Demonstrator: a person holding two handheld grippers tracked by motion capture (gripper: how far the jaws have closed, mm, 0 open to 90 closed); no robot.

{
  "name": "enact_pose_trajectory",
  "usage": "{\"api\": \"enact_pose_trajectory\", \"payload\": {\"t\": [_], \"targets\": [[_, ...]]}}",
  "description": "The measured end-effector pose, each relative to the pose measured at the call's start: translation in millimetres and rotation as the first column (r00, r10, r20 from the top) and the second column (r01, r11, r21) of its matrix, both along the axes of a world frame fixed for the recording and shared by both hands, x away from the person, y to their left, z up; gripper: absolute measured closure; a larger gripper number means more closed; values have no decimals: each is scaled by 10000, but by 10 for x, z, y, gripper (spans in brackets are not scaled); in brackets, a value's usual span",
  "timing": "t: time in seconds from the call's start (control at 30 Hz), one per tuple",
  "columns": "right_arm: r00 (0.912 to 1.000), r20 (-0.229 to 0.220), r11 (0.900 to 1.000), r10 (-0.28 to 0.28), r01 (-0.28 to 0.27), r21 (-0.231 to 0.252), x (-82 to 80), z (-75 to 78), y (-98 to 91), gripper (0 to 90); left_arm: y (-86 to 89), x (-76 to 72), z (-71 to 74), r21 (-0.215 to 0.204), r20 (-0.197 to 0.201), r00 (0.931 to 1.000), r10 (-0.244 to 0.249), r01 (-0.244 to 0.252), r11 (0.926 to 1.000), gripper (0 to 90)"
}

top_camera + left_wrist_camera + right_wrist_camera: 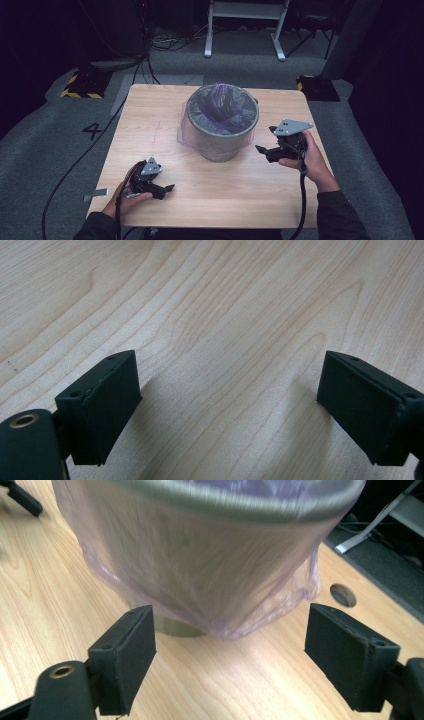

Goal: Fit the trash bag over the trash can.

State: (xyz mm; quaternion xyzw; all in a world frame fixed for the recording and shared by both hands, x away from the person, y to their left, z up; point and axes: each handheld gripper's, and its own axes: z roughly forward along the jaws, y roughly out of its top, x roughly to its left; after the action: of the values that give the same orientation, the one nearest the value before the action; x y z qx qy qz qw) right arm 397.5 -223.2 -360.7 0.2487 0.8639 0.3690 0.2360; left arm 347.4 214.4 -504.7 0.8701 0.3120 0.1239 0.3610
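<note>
A grey waste bin (222,131) lined with a purple plastic bag (220,107) stands in the middle of the wooden table (150,115). The bag's edge is folded down over the bin's outside wall. My right gripper (266,142) is held above the table just right of the bin, open, its jaws pointing at the bin. In the right gripper view the bin (210,555) looms close ahead of the open gripper (230,655), with the bag's hem (280,605) hanging loose. My left gripper (162,189) rests near the table's front left, open over bare wood (220,340).
A round cable hole (343,594) sits in the table beyond the bin in the right gripper view. Cables trail from both grippers off the front edge. Around the table is grey carpet with a yellow-black block (82,85) and a white desk frame (245,25) behind.
</note>
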Motion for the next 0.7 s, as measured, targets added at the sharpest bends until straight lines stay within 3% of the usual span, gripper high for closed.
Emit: {"api": "enact_pose_trajectory", "payload": {"t": [0.7], "targets": [[9952, -970, 9988, -158, 112, -475, -67, -534, -42, 206, 0, 0, 0, 1, -1, 10000, 1, -1, 10000, 99]]}}
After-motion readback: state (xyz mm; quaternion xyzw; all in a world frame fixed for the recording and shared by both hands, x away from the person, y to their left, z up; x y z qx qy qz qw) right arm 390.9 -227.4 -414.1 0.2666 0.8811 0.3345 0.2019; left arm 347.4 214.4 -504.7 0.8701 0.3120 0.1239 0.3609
